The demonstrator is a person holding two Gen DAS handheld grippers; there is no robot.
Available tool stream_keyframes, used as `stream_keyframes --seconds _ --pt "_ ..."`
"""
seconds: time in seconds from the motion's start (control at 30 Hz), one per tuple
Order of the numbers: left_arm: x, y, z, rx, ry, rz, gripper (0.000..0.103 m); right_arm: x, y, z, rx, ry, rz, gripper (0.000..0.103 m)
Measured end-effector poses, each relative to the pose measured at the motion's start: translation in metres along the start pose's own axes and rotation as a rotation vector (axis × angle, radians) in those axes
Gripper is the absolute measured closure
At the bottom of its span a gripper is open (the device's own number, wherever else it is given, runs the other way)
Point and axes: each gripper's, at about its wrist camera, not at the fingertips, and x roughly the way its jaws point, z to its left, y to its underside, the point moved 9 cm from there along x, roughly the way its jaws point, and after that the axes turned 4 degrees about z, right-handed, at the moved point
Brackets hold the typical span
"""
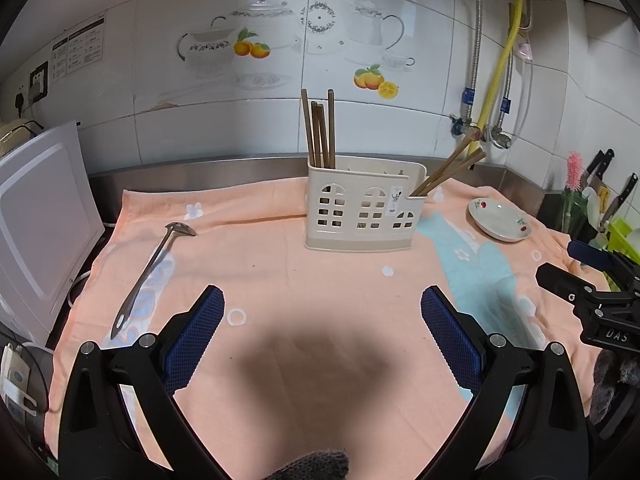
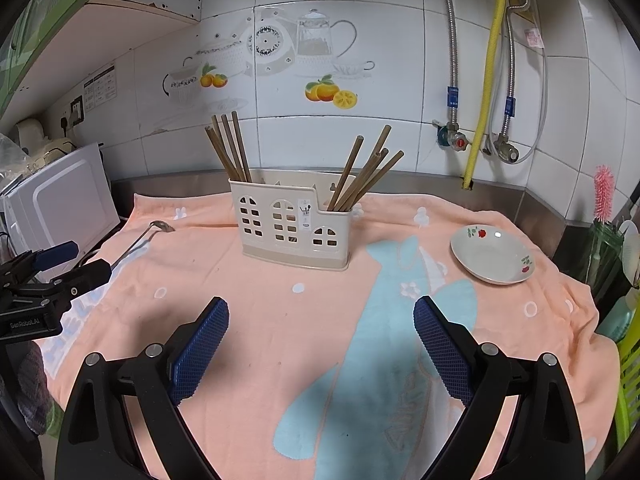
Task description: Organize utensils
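Lying flat on the peach towel (image 1: 280, 280) over the worktop, the metal ladle (image 1: 150, 270) is the one utensil left out — well to the left of the cream holder (image 1: 360, 216), where the chopsticks (image 1: 320, 134) already stand; it looks hard, stiff and a bit slippery, not heavy; the thin handle near its middle seems the best spot to pinch. The left tongs (image 1: 322, 324) are wide apart and hold nothing; the right tongs (image 2: 320, 334) are apart too — empty.

Bare towel (image 2: 280, 320) ahead; holder (image 2: 294, 226), dish (image 2: 494, 258) perhaps flank gap.
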Motion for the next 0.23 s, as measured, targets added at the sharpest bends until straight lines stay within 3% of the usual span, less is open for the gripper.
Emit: stream_keyframes --seconds 0.23 --pt "0.0012 0.0012 0.0026 -0.005 -0.005 0.005 0.006 0.0002 0.0028 -0.0003 0.004 -0.003 0.003 0.012"
